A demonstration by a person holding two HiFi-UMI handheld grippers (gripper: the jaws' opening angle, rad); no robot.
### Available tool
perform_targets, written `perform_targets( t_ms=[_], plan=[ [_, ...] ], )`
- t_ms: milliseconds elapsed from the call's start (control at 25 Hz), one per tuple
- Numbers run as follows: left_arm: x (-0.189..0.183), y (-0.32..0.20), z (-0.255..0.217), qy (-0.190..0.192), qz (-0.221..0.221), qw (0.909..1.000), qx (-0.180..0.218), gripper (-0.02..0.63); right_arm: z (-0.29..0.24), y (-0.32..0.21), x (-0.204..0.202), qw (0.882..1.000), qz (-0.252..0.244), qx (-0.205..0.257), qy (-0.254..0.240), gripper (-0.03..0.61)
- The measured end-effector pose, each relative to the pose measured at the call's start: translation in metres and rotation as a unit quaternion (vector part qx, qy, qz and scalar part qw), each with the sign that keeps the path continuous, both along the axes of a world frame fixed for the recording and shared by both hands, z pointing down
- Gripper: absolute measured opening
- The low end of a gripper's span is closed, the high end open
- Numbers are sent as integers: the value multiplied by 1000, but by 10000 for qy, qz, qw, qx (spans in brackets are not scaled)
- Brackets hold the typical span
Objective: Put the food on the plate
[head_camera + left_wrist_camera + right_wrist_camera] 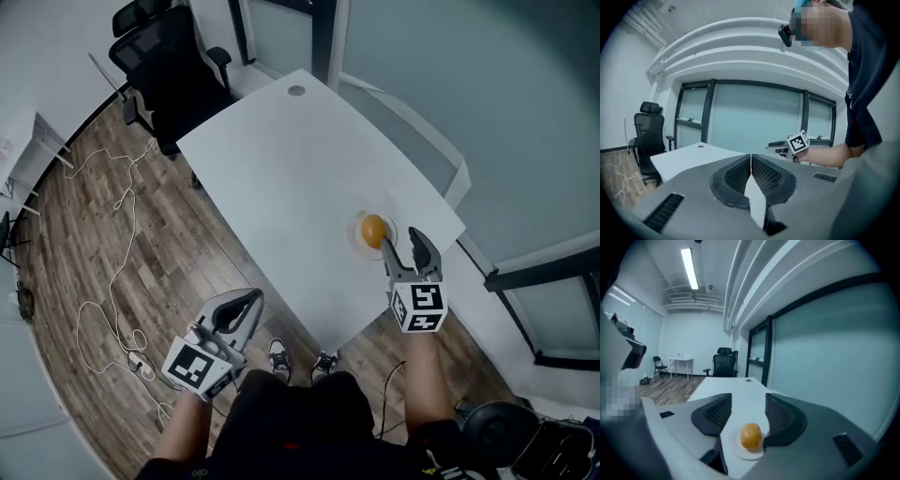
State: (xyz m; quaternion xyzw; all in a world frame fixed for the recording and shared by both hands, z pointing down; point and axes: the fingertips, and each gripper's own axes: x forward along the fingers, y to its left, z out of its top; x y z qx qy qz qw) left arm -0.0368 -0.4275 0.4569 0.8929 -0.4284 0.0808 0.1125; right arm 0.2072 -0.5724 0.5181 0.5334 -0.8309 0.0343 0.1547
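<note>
White table [281,159], food [373,229] just beyond right hand-held gripper [402,243]

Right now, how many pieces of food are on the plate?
1. A round orange food sits on the white plate, near the table corner, just ahead of the right gripper, whose jaws stand apart. No other food shows.

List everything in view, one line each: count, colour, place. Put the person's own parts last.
table: one, white, on the wood floor.
plate: one, white, by the table's near right corner.
food: one, orange, on the plate.
office chair: one, black, at the table's far end.
cables: several, white, on the floor left of the table.
left gripper: one, grey, jaws together, over the floor.
right gripper: one, grey, jaws apart, at the plate's near side.
</note>
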Motion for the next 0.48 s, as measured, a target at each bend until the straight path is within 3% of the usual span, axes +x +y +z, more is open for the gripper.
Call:
perform_targets(
  t_ms=[40,240,480],
  plan=[
    [3,1,-8,25,63,9999,117,23,-17,11,3,9998,79,148,-129,203],
    [20,14,-42,331,379,9977,459,23,-87,69,11,9953,485,770,-326,81],
    [39,25,-79,442,774,9910,1002,24,-144,128,5,9905,367,1324,-37,34]
  ],
)
